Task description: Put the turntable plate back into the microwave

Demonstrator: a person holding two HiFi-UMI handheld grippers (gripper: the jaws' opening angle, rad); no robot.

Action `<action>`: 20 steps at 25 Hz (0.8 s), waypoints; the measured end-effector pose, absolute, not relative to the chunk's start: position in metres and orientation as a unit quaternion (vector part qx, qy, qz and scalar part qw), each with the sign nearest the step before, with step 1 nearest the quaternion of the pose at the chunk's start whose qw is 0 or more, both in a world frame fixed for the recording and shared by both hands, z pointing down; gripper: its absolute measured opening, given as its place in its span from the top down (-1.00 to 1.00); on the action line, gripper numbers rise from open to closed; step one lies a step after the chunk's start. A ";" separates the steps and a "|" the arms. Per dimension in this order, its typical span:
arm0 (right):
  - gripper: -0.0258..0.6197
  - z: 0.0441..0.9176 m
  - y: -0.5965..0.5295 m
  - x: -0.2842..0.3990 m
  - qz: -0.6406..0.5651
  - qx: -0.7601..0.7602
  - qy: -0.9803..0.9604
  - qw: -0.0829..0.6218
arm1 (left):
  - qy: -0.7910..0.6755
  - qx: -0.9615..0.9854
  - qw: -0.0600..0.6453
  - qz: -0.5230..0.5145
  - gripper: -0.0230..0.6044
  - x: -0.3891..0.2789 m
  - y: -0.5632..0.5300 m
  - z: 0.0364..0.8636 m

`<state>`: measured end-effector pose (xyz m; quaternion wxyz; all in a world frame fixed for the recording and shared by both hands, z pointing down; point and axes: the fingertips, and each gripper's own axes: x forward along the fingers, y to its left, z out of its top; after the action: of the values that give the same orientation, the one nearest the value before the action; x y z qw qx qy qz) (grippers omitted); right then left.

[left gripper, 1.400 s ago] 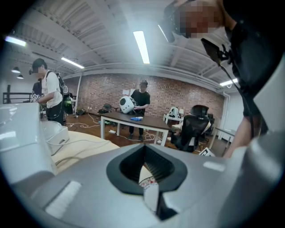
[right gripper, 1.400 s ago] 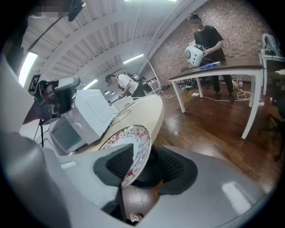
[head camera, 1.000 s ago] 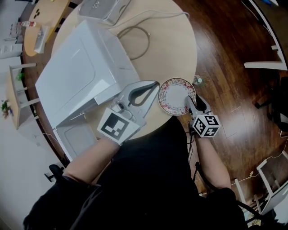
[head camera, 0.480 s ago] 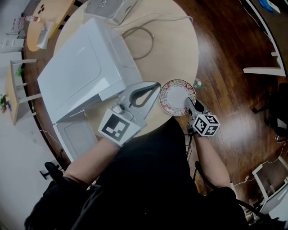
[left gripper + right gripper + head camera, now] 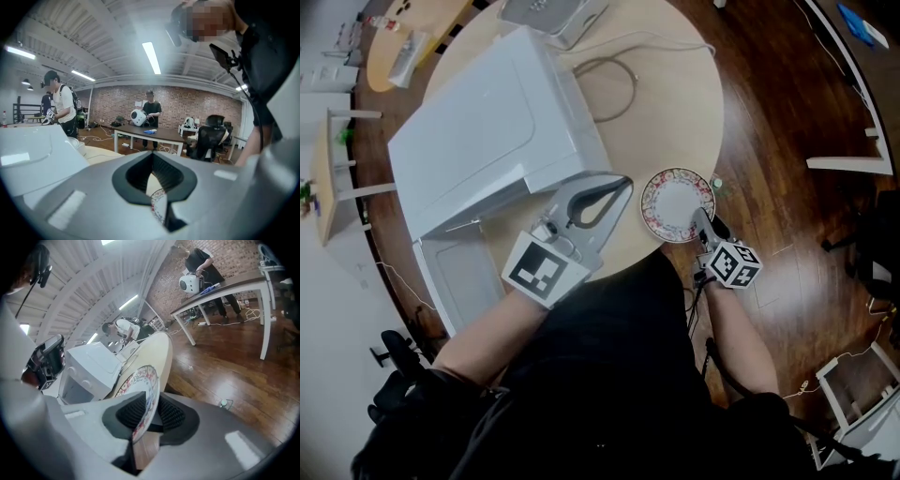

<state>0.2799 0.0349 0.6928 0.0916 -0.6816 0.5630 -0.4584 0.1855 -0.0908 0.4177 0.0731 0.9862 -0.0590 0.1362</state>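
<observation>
The right hand-held gripper (image 5: 701,217) is clenched on the near rim of the turntable plate (image 5: 675,202), its jaws having just been closing. In the right gripper view the flowered rim of the plate (image 5: 140,380) is seen squeezed between the two ribbed pads (image 5: 173,416). The plate is found at the near right edge of the round counter (image 5: 675,103), well apart from the microwave (image 5: 487,131). Whether it is lifted clear of the counter cannot be told.

The left hand-held gripper (image 5: 623,186) is held just left of the plate, over the counter edge, with its jaw tips brought together on nothing. Through the hollow behind its tips, in the left gripper view, a slice of the patterned rim (image 5: 158,206) is seen.

The white microwave is set at the left of the counter, and its door (image 5: 459,281) is swung open towards the person. A looped cable (image 5: 619,89) is laid behind it. Dark wooden floor (image 5: 787,141) is seen around the counter.
</observation>
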 end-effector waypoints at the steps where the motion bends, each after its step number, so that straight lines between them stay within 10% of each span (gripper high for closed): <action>1: 0.65 0.691 0.036 0.280 -0.456 -0.683 0.562 0.094 | -0.061 0.986 0.073 0.135 0.91 0.183 -0.090 0.417; 20: 0.83 0.665 0.027 0.278 -0.443 -0.692 0.545 0.167 | -0.107 0.985 0.059 0.122 0.91 0.116 -0.084 0.404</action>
<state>0.2779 0.0274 0.6647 0.1670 -0.6918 0.5448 -0.4434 0.1162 -0.0842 0.4037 0.0595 0.9850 -0.1066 0.1219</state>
